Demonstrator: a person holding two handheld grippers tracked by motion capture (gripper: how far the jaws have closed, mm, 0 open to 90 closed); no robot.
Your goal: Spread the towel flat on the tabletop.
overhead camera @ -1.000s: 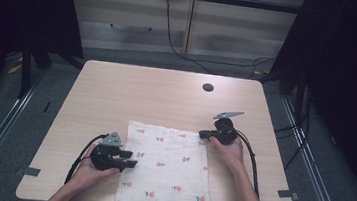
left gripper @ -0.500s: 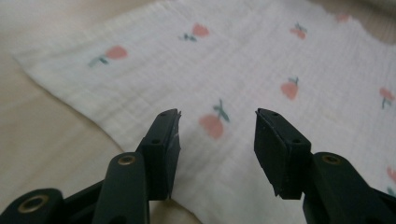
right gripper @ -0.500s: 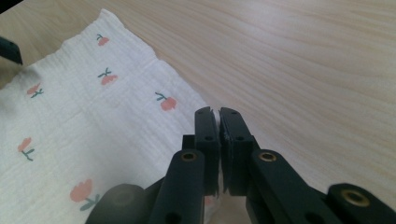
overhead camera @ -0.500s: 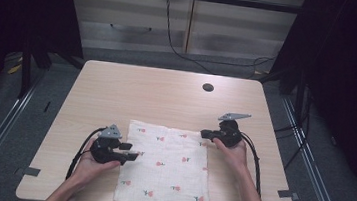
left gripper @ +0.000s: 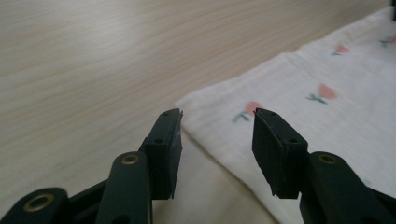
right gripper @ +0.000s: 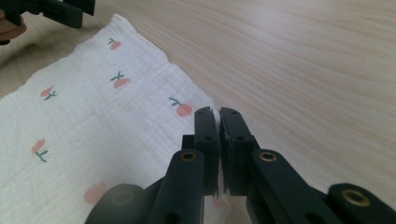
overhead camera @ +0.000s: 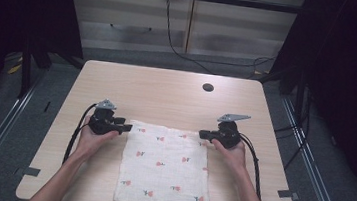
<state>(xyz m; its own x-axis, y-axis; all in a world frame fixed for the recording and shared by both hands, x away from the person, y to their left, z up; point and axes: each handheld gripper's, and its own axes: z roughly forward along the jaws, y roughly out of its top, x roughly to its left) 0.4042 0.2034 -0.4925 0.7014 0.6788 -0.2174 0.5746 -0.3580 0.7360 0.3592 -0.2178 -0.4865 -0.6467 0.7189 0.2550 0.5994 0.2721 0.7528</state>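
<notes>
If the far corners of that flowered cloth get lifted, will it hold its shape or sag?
The flowered cloth looks thin and woven, lying flat with soft creases, so it would probably drape and sag between the right gripper and left gripper. It seems light. Its crinkled weave likely grips the pads rather than slipping.

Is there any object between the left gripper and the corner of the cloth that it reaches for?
No, nothing visible. The left gripper has its jaws apart right at the far left corner of the cloth, with the edge lying between them and bare table around. The jaws have just been closing a little.
</notes>
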